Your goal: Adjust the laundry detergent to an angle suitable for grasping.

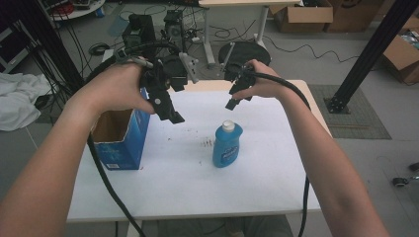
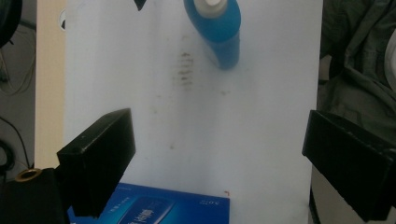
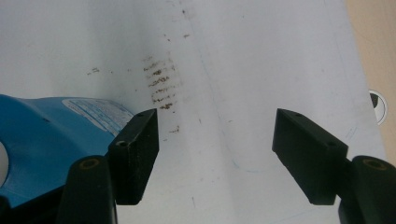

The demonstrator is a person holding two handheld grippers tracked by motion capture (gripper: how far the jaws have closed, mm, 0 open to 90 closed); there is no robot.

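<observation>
Here both grippers point(image 1: 170, 111) point(image 1: 236, 98) hover, jaws apart, above blue bottle point(image 1: 227, 144).

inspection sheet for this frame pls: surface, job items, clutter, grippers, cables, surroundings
Surface: white table, with brown smudge marks beside the bottle.
Job's things: blue bottle with a white cap, upright near mid-table; open blue carton at the table's left edge, inside looks empty.
Clutter: nothing seen on the table.
Grippers: left gripper above the carton's right side, jaws open, nothing between them; right gripper above and behind the bottle, jaws open, holding nothing.
Cables: black cable trails from the left gripper over the table's front edge; another runs along the right forearm.
Surroundings: cardboard boxes, loose floor wires, white cloth at left.
</observation>
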